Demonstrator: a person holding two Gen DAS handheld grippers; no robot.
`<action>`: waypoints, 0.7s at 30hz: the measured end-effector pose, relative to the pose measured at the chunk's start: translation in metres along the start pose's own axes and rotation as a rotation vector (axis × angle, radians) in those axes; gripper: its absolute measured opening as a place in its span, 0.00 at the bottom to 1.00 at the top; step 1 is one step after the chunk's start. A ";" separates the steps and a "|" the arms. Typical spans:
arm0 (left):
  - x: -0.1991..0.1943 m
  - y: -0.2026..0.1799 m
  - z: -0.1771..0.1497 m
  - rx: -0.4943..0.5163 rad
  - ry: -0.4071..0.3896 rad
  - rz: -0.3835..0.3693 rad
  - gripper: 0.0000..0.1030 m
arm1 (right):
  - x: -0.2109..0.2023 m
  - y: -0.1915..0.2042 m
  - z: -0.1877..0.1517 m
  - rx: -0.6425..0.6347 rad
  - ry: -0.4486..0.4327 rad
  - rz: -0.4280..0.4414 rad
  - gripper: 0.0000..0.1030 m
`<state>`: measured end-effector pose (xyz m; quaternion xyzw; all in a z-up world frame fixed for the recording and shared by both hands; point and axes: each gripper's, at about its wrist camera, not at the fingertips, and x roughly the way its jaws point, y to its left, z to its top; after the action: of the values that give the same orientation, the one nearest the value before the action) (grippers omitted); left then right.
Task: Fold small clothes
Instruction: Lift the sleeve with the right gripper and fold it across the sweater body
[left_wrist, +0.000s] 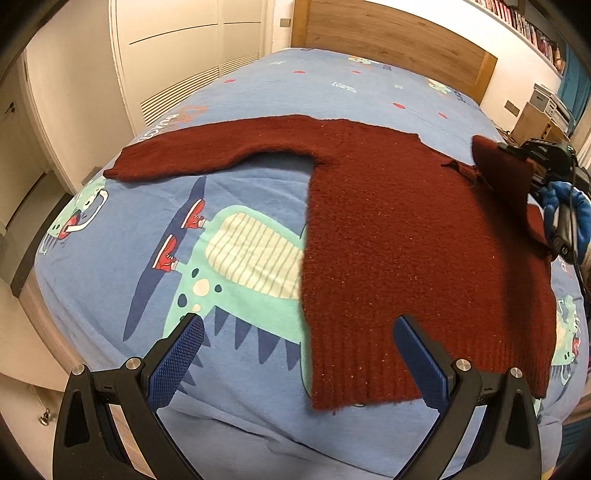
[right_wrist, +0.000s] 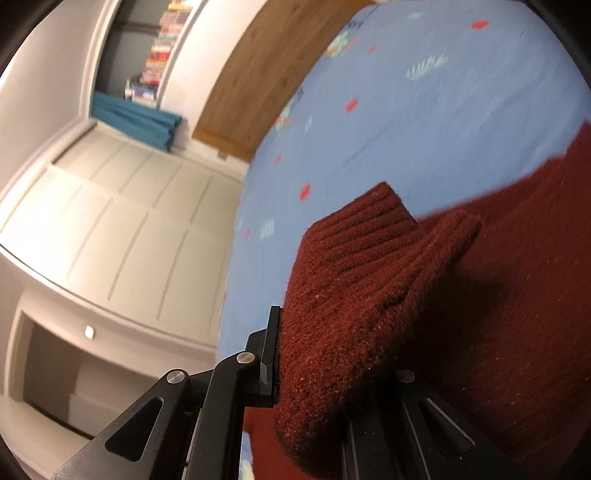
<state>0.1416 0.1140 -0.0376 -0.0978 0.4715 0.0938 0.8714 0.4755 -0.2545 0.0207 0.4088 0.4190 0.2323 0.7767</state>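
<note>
Right hand-held gripper (right_wrist: 314, 354) pinches the sweater's cuff (right_wrist: 354, 266) — left hand-held gripper (left_wrist: 299, 354) spread above hem.

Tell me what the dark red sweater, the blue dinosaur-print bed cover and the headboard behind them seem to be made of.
Dark red sweater: looks like fuzzy knitted wool or acrylic, with ribbed hem and cuff and pale flecks.
Blue dinosaur-print bed cover: seems smooth woven cotton, matte, softly creased, printed.
Headboard: looks like wood or wood veneer, with visible brown grain and a low sheen.
</note>
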 end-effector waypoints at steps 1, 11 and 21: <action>0.001 0.001 0.000 -0.002 0.003 0.003 0.98 | 0.009 0.003 -0.005 -0.015 0.021 -0.014 0.09; 0.005 0.005 -0.002 -0.006 0.016 0.009 0.98 | 0.058 0.031 -0.038 -0.119 0.120 -0.053 0.10; 0.008 0.006 -0.004 -0.007 0.026 0.015 0.98 | 0.103 0.048 -0.064 -0.227 0.214 -0.157 0.11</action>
<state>0.1408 0.1190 -0.0472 -0.0988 0.4831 0.1007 0.8641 0.4765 -0.1268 -0.0072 0.2575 0.5012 0.2590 0.7845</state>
